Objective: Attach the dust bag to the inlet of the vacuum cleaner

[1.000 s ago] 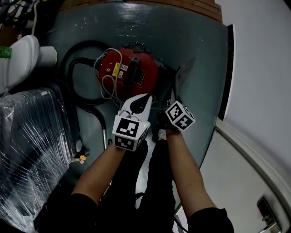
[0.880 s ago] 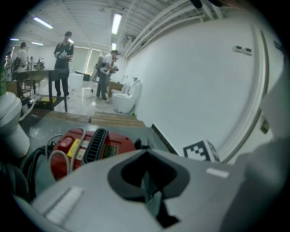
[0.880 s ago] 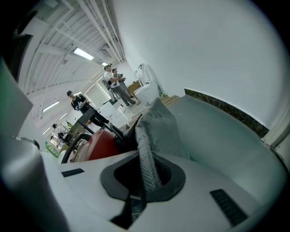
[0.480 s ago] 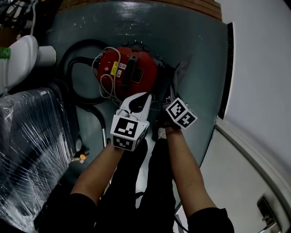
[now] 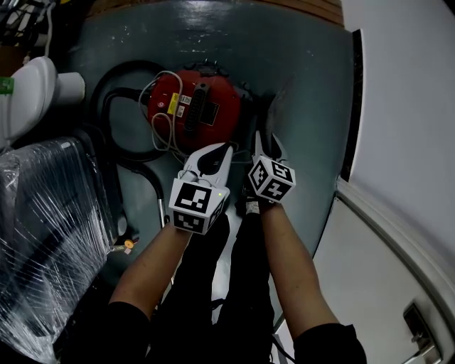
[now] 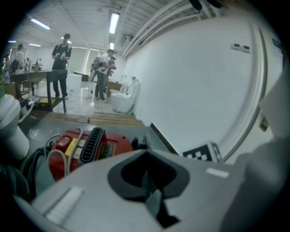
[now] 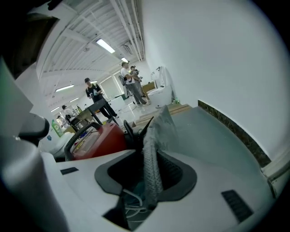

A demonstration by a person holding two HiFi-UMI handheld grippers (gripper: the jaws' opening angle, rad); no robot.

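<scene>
Two grippers side by side at centre of the head view, both at 6 o'clock of the red vacuum (image 5: 202,106).

Found left gripper (image 5: 226,149) with jaws together and nothing made out between them, its tip just short of the vacuum's near edge.

Found right gripper (image 5: 266,146) with jaws opening and the grey bag (image 5: 279,114) standing upright in the gap. Saw dark space on either side of the fabric in the right gripper view.

Located bag at 3 o'clock of the vacuum, close against its dark side fittings. Cannot tell whether seated on the inlet.

Edges:
- Black hose (image 5: 102,106) looped from 12 round to 7 o'clock of the vacuum.
- White cord (image 5: 160,124) draped over its 8 o'clock flank.
- Film-wrapped bundle (image 5: 43,227) at 8 o'clock, and a white fixture (image 5: 32,92) at 9 o'clock.
- White wall (image 5: 405,106) with dark skirting (image 5: 350,114) at 3 o'clock.
- Timber edge (image 5: 284,8) at 12 o'clock.

Open room: bare floor (image 5: 213,35) from 12 to 2 o'clock of the vacuum, plus a strip between bag and skirting.
</scene>
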